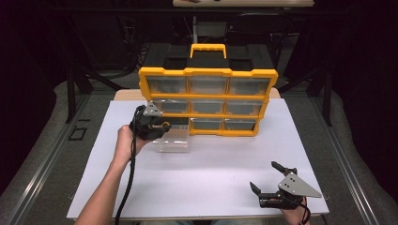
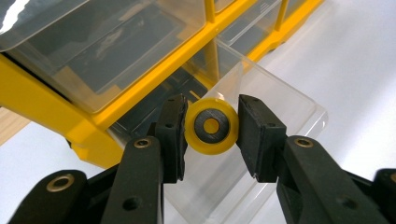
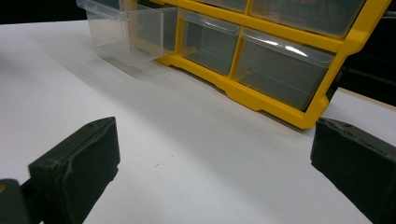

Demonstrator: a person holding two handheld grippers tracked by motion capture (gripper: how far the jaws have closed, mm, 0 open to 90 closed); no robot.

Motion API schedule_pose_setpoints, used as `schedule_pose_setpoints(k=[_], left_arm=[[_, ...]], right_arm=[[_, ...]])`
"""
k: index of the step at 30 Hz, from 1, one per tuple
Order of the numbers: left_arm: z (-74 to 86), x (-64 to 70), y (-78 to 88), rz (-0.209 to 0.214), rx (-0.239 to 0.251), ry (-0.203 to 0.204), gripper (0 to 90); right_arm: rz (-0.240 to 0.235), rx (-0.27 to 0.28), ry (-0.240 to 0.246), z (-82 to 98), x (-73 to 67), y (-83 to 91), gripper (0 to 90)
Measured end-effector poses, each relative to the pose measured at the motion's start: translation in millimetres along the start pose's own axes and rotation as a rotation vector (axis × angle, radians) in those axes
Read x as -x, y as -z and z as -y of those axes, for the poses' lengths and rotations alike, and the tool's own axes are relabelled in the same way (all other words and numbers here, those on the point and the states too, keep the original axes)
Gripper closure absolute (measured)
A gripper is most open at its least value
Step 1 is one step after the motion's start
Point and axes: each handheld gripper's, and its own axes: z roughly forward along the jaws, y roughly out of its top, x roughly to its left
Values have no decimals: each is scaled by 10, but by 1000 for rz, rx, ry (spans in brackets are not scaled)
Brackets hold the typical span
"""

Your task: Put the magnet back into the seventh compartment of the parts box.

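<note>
A yellow organiser (image 1: 162,72) with clear drawers stands at the back of the white table. Its bottom-left clear drawer (image 1: 174,142) is pulled out onto the table. My left gripper (image 1: 158,125) hovers over that drawer, shut on a small yellow wheel (image 2: 212,126) with a black centre, both pads pressing its rim. The drawer (image 2: 280,116) lies right below the wheel. My right gripper (image 1: 264,175) rests near the table's front right corner, open and holding nothing. In the right gripper view its pads (image 3: 79,163) stand wide apart, facing the organiser (image 3: 280,100) and the pulled-out drawer (image 3: 130,32).
The white table top (image 1: 211,178) stretches between the organiser and the front edge. A black-and-yellow handle (image 1: 208,48) tops the organiser. Black stands and cables sit behind the table in the dark.
</note>
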Motion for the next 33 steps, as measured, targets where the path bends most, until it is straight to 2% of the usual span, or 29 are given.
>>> schedule_pose_setpoints(k=[5, 8, 24, 33], left_arm=[[1, 11, -22, 9, -11, -4, 635], [3, 14, -35, 19, -34, -12, 635], [-17, -12, -38, 50, -55, -14, 635], [-64, -38, -102, 59, -105, -23, 634]], right_arm=[[-3, -2, 8, -1, -8, -3, 8], [-1, -1, 5, 1, -4, 0, 8], [-6, -13, 11, 3, -24, -22, 8], [-5, -8, 11, 0, -23, -16, 8]])
